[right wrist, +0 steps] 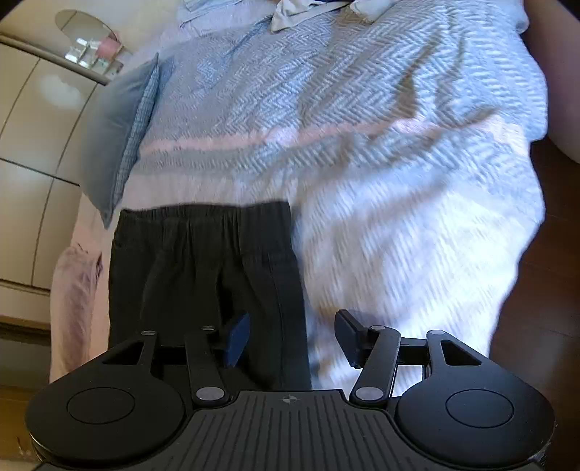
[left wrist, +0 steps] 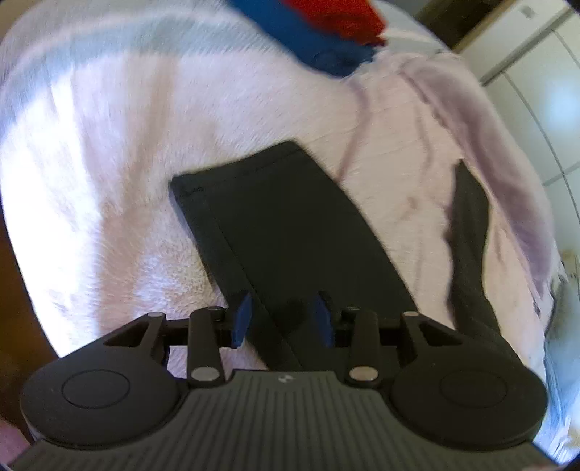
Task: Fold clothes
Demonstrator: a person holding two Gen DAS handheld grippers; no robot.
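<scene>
While a pair of black trousers [left wrist: 290, 224] lies spread on a bed, the left gripper [left wrist: 284, 319] hangs low over one long, flat trouser leg, its two blue-padded fingers [left wrist: 243, 317] parted to either side of the dark cloth and closed on nothing. From the left wrist view the leg runs away from the gripper, up and to the left, and ends in a squared hem on a pale pink fleece blanket [left wrist: 108, 174]. A second strip of the same black cloth shows to the right of that leg, partly tucked under a fold of the pink blanket. Beyond the hem, at the far edge of the blanket, sit a blue garment [left wrist: 311, 40] and a red garment [left wrist: 337, 16], touching one another.

From the right wrist view, the right gripper [right wrist: 293, 338] stands wide open and holds nothing. Its left finger [right wrist: 237, 340] is over the black cloth, while its right finger [right wrist: 349, 335] is over the blue-and-white herringbone bedspread [right wrist: 362, 108] just beside the trousers' edge. The elasticated waistband [right wrist: 206, 213] lies straight ahead of this gripper, gathered and wrinkled, at the far end of the cloth. To the left of the waistband a blue-grey pillow [right wrist: 116, 119] leans at the bed's edge, with the pink blanket hanging below it. The view is motion-blurred across the bedspread.
</scene>
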